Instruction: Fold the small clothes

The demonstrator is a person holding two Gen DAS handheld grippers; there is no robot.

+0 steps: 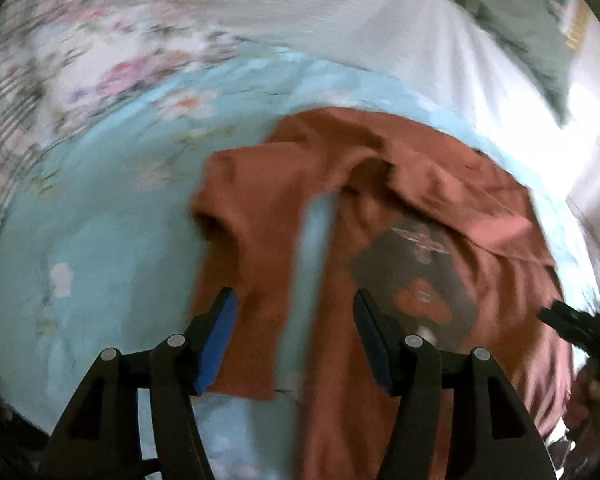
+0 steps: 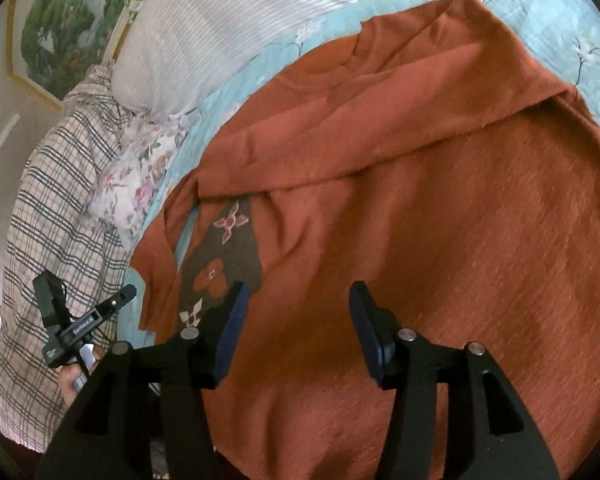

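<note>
Right wrist view, blue floral bedspread [image 2: 580, 20], striped white pillow [image 2: 220, 32], framed picture [image 2: 60, 20]

left gripper [image 1: 294, 312]: jaws apart, nothing pinched, angled down above shirt [image 1: 380, 200] sleeve | right gripper [image 2: 298, 304]: jaws apart, nothing pinched, angled down above shirt body

The rust-orange cloth shirt [image 2: 440, 208] looks matt, with a fine, slightly rough weave and a flatter dark brown printed panel [image 2: 224, 256] on it. Under it, the pale blue flowered bedspread [image 1: 112, 216] is soft, matt cloth. The white ribbed pillow [image 2: 220, 28] shows a corded texture. The black gripper fingers [image 2: 204, 364] look like smooth, dull plastic with small shiny metal pins; their blue pads [image 1: 216, 348] are matt.
</note>
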